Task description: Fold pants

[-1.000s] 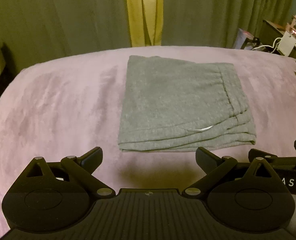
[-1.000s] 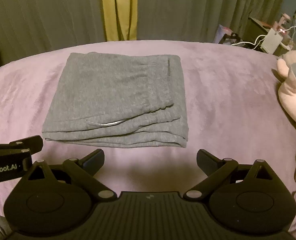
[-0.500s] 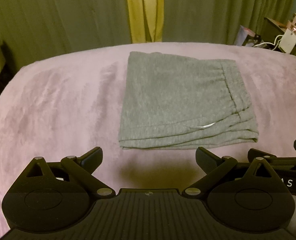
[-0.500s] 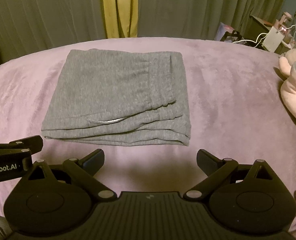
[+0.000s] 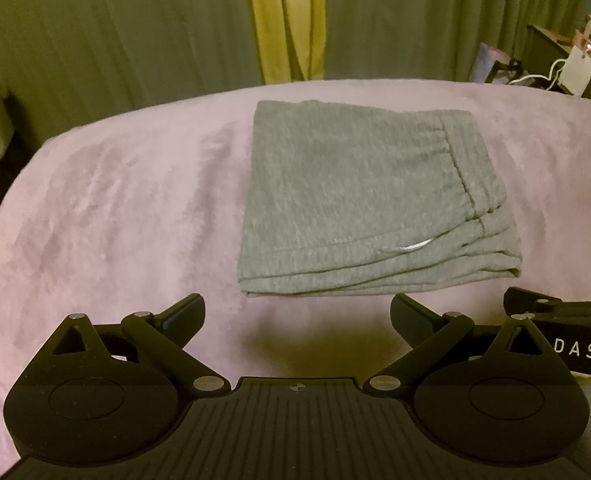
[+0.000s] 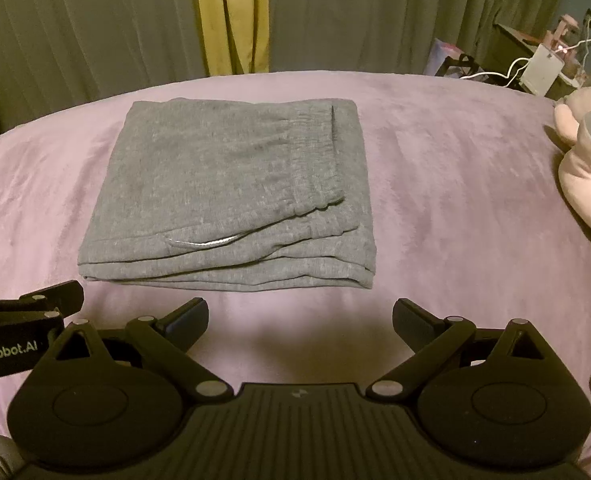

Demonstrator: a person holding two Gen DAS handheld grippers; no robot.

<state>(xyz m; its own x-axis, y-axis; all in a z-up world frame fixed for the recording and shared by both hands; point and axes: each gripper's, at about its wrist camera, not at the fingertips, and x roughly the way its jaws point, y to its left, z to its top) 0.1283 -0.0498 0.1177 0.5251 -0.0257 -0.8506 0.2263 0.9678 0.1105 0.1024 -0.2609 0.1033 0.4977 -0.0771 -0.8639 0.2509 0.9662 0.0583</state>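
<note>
Pants (image 5: pixel 367 200) lie folded on the bed (image 5: pixel 127 216); left tool (image 5: pixel 297 316) and right tool (image 6: pixel 300 318) both released, just short of them.

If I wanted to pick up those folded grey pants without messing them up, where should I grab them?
Probably the near edge of the pants, coming in low from the front. That is where the layers stack up, so a hand-held gripper at each near corner could pinch them all together. The left hand-held gripper and right hand-held gripper both sit open just short of that edge. Grabbing only the top flap would likely unfold it.
</note>
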